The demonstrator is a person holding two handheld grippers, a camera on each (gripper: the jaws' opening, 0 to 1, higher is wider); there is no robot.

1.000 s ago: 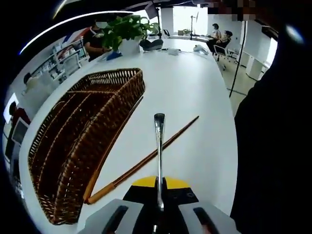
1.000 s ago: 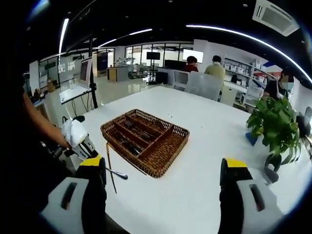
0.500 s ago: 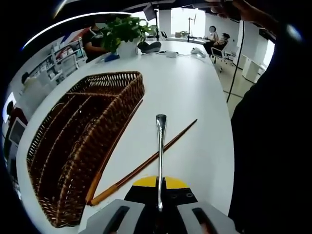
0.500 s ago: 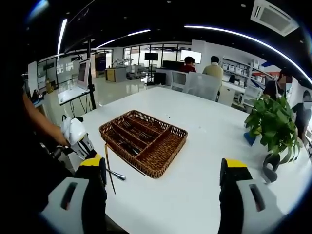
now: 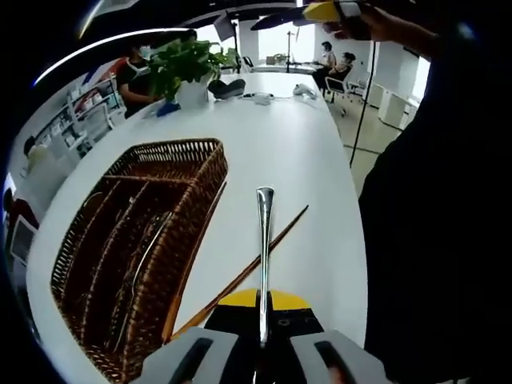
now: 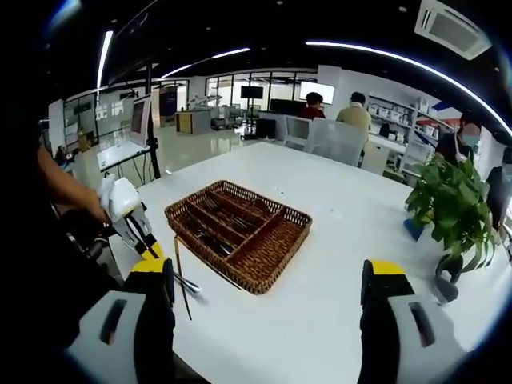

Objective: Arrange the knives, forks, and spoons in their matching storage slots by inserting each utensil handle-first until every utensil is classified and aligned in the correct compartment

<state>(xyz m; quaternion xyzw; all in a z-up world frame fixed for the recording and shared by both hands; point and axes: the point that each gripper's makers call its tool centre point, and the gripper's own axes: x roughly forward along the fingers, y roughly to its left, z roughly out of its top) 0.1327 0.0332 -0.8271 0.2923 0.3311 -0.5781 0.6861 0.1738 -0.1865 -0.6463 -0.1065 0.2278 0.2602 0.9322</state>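
My left gripper [image 5: 262,340] is shut on a steel utensil [image 5: 263,248], whose handle points forward over the white table [image 5: 296,152]; its working end is hidden in the jaws. A brown wicker basket [image 5: 200,172] with long slots lies to the left, several utensils inside. A pair of brown chopsticks [image 5: 252,268] lies on the table between the basket and the handle. In the right gripper view, my right gripper [image 6: 268,308] stands open and holds nothing, well back from the basket [image 6: 272,252]. The left gripper [image 6: 128,216] shows there at the left with the utensil [image 6: 188,282] over the chopsticks [image 6: 182,276].
A potted plant [image 6: 452,212] stands on the far side of the table, also seen as the plant [image 5: 184,64]. Small items lie at the table's far end [image 5: 276,92]. People sit at desks behind. The table edge [image 5: 352,240] runs close on the right.
The left gripper view has shifted, so the basket sits lower and shows more of its inside. In the right gripper view the left gripper has tipped slightly. The right gripper has stayed open.
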